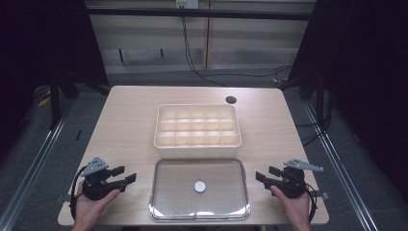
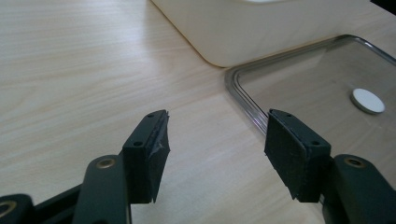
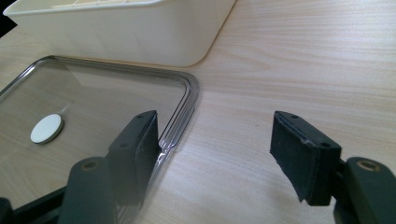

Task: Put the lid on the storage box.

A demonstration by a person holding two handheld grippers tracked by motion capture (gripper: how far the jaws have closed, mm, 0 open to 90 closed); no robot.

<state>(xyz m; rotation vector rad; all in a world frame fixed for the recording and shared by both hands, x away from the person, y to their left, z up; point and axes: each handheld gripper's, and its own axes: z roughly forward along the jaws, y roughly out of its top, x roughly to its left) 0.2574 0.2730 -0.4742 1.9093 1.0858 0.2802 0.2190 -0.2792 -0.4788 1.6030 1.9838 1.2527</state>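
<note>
Two grippers rest at the near corners of a light wooden table (image 1: 125, 125), one in each of the person's hands. The left gripper (image 1: 129, 175) sits near the left edge, jaws pointing right toward the middle. The right gripper (image 1: 262, 176) sits near the right edge, jaws pointing left.

Left gripper view: the left gripper (image 2: 215, 135) has its jaws spread wide with bare tabletop between the pads; nothing held. The right-hand jaw tip lies just beside the lid's left rim; contact cannot be told.

Right gripper view: the right gripper (image 3: 215, 140) also has its jaws spread wide and empty. Its left-hand jaw overlaps the lid's right rim in the picture; whether it touches cannot be told.

Cream plastic box (image 1: 197, 150): rectangular, divided into a grid of small compartments, centred on the table. Contents not discernible from the high view.

Clear lid (image 1: 159, 192): flat, rectangular, rounded corners, raised rim. Lies on the table just in front of the box, between the two grippers, its far edge close to the box's near wall.

White disc (image 1: 200, 186): small, round, at the middle of the lid.

Dark round hole (image 1: 231, 100) in the tabletop, beyond the box's far right corner.

Black cable (image 1: 190, 53) hangs down the wall behind the table and runs along the floor.
</note>
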